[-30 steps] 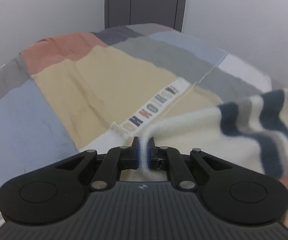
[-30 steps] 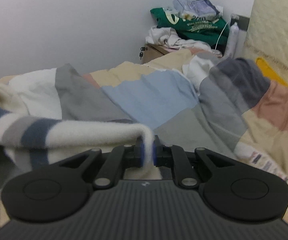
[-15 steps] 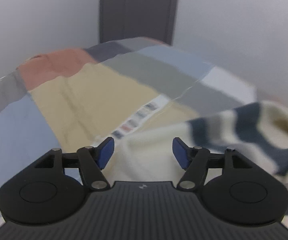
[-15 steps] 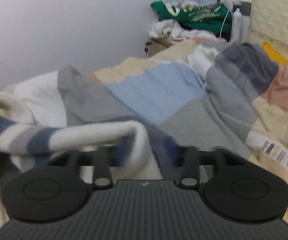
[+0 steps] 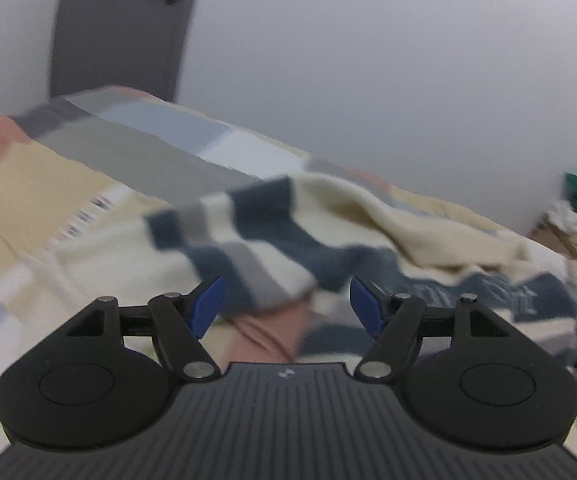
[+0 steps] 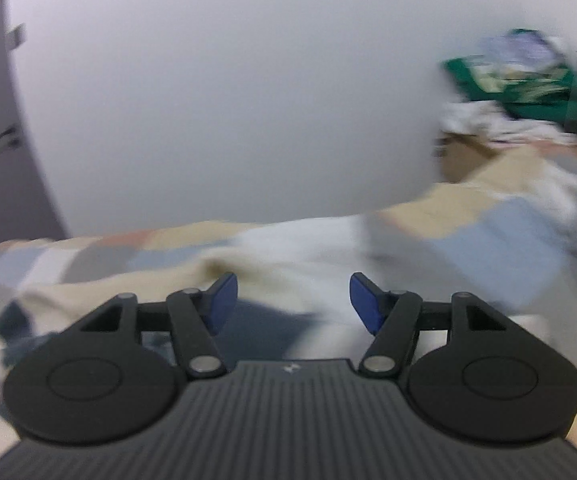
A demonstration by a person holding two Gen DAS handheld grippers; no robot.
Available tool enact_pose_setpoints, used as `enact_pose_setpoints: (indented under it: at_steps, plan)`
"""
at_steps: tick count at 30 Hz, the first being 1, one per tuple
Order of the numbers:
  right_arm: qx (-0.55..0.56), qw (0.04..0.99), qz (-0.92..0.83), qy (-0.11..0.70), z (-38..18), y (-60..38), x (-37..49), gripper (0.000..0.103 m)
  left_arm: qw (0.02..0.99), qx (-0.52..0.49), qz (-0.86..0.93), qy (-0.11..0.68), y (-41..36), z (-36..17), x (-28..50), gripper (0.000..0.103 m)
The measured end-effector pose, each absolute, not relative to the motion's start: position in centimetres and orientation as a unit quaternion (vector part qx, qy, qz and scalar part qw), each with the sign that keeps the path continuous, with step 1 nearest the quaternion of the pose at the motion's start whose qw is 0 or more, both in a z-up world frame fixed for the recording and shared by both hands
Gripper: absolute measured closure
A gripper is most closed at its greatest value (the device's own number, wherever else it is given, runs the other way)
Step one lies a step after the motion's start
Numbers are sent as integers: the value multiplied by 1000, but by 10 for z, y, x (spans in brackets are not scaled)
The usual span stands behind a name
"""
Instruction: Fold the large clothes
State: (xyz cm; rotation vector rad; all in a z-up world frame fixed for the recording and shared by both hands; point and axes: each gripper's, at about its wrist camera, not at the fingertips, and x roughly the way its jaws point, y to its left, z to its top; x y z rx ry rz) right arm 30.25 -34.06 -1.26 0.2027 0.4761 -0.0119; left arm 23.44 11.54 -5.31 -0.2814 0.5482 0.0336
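A cream sweater (image 5: 328, 232) with navy and grey stripes lies crumpled on the patchwork bedspread (image 5: 136, 160). My left gripper (image 5: 286, 304) is open and empty, just in front of the sweater's striped edge. My right gripper (image 6: 292, 300) is open and empty too, above the cream and navy cloth of the sweater (image 6: 288, 276). Both views are blurred by motion.
A grey door (image 5: 116, 28) stands at the far end of the bed. A heap of clothes with a green garment (image 6: 524, 76) sits on a box by the wall, at the bed's right end. A white wall runs along the far side.
Both grippers were shut on the sweater's edge a second ago. They opened, let it drop onto the bed, and both views have swung sideways since.
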Motion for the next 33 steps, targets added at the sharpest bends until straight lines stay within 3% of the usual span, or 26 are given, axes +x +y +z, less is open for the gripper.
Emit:
enact_pose_setpoints:
  at_steps: [4,6,8,14,28,31,33]
  plan:
    - [83,959,48,268,-36,-264,343,40,943,-159,-6,293,104,-71,242,29]
    - [78,954,67,281,-52,-230,363,46,934,-178,-16,309,103,-82,249,29]
    - [80,948,81,297,-68,-203,384,62,929,-188,-21,318,105,-92,255,29]
    - [48,928,119,351,-119,-122,427,73,925,-190,-18,328,108,-111,272,29]
    - [-1,958,26,285,-113,-100,536,80,928,-212,-41,303,116,-128,285,29]
    - [4,962,41,271,-102,-104,536,77,926,-220,-42,304,118,-133,289,29]
    - [9,963,49,264,-91,-109,525,68,924,-227,-42,305,119,-134,289,29]
